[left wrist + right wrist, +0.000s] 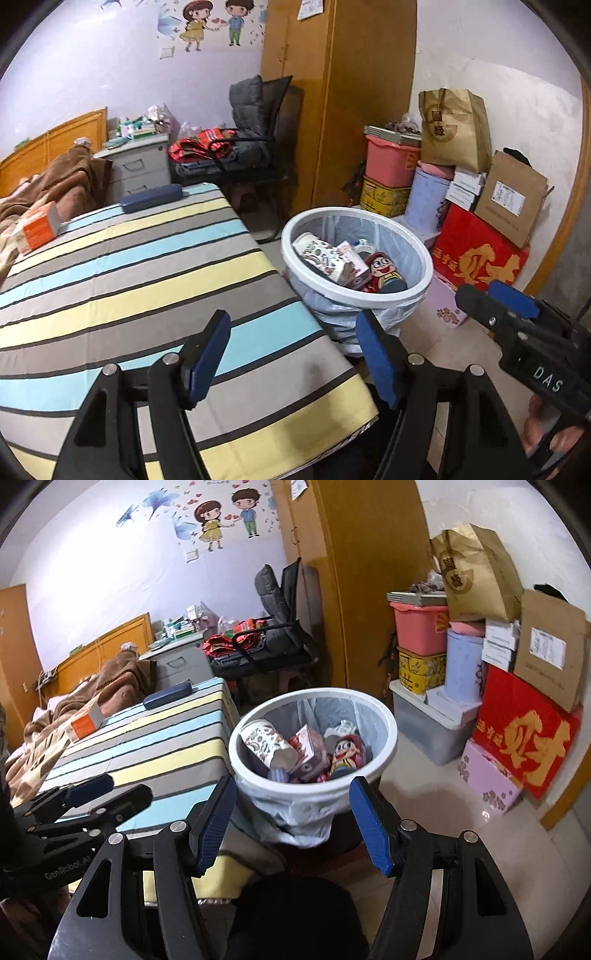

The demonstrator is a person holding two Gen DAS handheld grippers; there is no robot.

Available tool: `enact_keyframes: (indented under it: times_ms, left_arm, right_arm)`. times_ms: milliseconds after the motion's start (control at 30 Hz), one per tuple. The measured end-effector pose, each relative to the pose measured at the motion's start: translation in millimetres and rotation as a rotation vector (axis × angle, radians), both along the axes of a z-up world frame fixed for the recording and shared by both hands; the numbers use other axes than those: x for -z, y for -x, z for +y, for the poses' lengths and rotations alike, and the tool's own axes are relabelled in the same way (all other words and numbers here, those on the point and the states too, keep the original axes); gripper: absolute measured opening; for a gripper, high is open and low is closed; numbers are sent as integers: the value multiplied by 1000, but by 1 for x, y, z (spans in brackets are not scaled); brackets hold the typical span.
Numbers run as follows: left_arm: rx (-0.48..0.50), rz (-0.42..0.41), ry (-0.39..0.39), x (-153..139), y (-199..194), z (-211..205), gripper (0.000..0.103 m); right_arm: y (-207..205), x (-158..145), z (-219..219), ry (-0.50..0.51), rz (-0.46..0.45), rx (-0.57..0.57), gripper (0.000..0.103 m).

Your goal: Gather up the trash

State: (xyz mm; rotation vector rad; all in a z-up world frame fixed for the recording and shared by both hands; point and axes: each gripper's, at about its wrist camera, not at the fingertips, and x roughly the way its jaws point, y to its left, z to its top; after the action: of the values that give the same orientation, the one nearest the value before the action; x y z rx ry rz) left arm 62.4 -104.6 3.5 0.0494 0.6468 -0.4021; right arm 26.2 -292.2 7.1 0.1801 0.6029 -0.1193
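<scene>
A white trash bin [417, 295] [388, 723] with a plastic liner stands on the floor beside the striped table. It holds a patterned paper cup [317, 254] [266, 744], a small carton [351, 264] [310, 755] and a cartoon-figure package [382, 271] [345, 753]. My left gripper [293, 354] is open and empty above the table's near right corner. My right gripper [293, 821] is open and empty just in front of the bin. Each gripper shows in the other's view: the right one [495, 299], the left one [99, 794].
The striped table [129, 280] [155, 734] carries an orange box [37, 229] [85, 722] and a dark blue case [151, 198] [168, 696] at its far end. Stacked boxes, tubs and a paper bag [454, 129] [476, 576] line the right wall. A chair [251, 147] stands behind.
</scene>
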Motion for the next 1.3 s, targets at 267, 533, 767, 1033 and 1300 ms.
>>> enact_keyframes:
  times_ms: [267,533,767,1033,1300]
  left_arm:
    - [-38,-31,-17,4,12,5,73]
    - [-72,-52,-40,5,18,6,73]
    - [-76,-50,-41,7,20,7,73]
    - [-83,-51,-40,7,20,7,73]
    - [-83,-51,-38,6,20,7,73]
  right_arm:
    - [12,3,14,7,-13,13,65]
    - [18,7,22,29,-9,34,65]
    - [20,6,24,29,-13,40,65]
    - [22,5,24,29,-10,42,65]
    - [23,4,24,30,-10,41,65]
